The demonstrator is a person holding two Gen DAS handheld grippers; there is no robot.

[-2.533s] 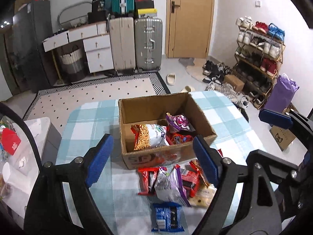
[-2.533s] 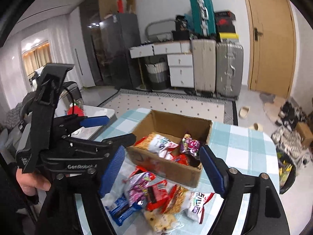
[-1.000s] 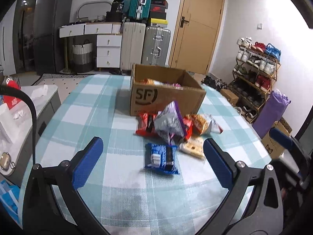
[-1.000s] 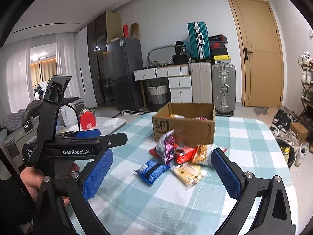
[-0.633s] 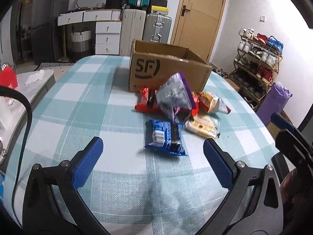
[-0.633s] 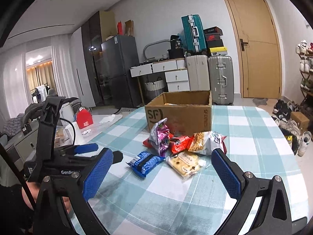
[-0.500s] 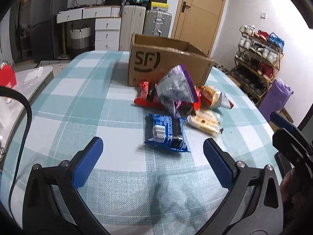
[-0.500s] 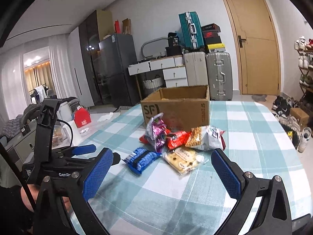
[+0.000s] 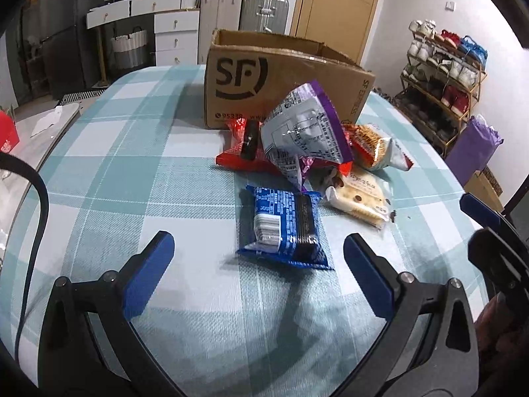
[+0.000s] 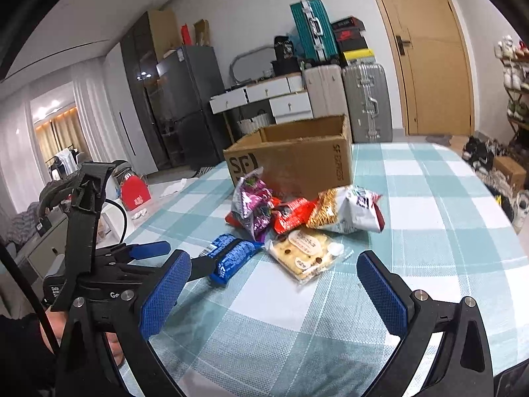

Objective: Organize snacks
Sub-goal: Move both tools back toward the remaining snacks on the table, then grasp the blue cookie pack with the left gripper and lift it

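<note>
A pile of snack packs lies on the checked tablecloth in front of a cardboard box. Nearest is a blue biscuit pack. Behind it stand a purple-and-silver bag, red packs, an orange chips bag and a clear cracker pack. My left gripper is open, its fingers on either side of the blue pack's near end, low over the cloth. My right gripper is open and empty, short of the cracker pack.
The table drops off at its right edge towards a shoe rack and a purple bag. Left of the table stands a low white cabinet with a red pouch. Suitcases and drawers line the far wall.
Both grippers have come down from above the box to tabletop height. The left one has closed in on the blue pack. Both stay open.
</note>
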